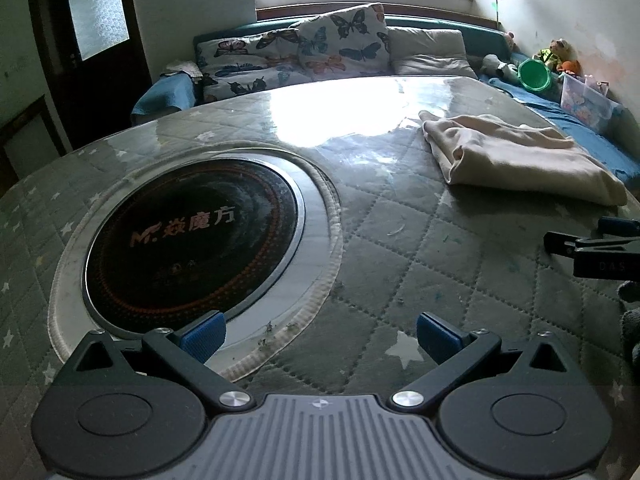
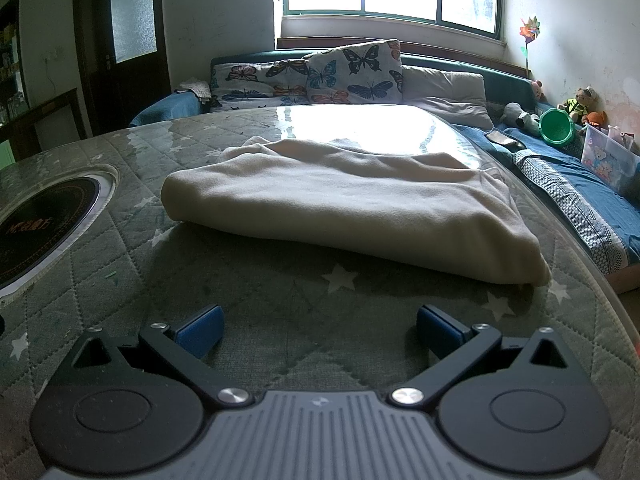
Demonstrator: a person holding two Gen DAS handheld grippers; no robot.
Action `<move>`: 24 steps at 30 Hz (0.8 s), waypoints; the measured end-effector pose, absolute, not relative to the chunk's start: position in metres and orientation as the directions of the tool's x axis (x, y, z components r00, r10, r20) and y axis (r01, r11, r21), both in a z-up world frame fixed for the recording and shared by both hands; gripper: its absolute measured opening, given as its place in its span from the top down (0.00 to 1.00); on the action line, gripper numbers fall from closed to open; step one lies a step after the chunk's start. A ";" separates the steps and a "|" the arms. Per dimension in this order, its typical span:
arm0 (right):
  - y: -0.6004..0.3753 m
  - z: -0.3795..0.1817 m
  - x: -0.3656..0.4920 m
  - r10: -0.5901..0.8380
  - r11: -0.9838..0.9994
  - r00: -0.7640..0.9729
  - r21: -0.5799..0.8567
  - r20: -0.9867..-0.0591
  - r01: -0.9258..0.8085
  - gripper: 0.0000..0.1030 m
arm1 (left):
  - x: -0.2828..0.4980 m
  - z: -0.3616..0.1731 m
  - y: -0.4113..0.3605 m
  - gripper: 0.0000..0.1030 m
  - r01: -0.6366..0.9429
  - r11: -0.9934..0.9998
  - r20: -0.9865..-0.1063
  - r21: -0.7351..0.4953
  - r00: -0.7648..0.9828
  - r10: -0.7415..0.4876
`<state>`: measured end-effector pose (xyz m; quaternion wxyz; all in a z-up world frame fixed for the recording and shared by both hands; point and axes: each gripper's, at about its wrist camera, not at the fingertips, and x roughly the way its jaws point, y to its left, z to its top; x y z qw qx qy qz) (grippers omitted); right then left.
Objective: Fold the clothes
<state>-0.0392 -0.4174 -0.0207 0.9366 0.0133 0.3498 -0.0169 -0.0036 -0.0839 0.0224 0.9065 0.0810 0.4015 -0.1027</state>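
Note:
A cream-coloured garment point(image 2: 352, 208) lies folded into a thick bundle on the quilted green table cover point(image 2: 280, 312); it also shows at the far right in the left wrist view point(image 1: 516, 156). My right gripper point(image 2: 320, 330) is open and empty, a short way in front of the garment's near edge. My left gripper point(image 1: 320, 336) is open and empty over the table cover, to the left of the garment. The right gripper's fingers point(image 1: 580, 246) enter the left wrist view from the right edge.
A round black cooktop point(image 1: 192, 244) is set into the table, left of the garment. Behind the table stands a sofa with butterfly pillows point(image 2: 320, 76), toys and a green bucket point(image 2: 556, 126). The table's edge curves along the right point(image 2: 600, 280).

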 end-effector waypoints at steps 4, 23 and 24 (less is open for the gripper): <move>-0.417 -0.021 -0.039 -0.022 0.999 0.755 0.013 -0.656 0.041 0.00 | -0.004 0.022 -0.085 0.00 0.253 0.965 -0.744 0.064 0.656 -0.122; -0.399 -0.005 -0.038 0.016 1.000 0.763 0.001 -0.646 -0.020 0.00 | -0.004 0.022 -0.078 0.00 0.234 0.970 -0.749 0.070 0.654 -0.103; -0.393 -0.003 -0.036 0.030 0.999 0.759 -0.002 -0.650 -0.041 0.00 | -0.003 0.022 -0.076 0.00 0.229 0.971 -0.749 0.070 0.654 -0.101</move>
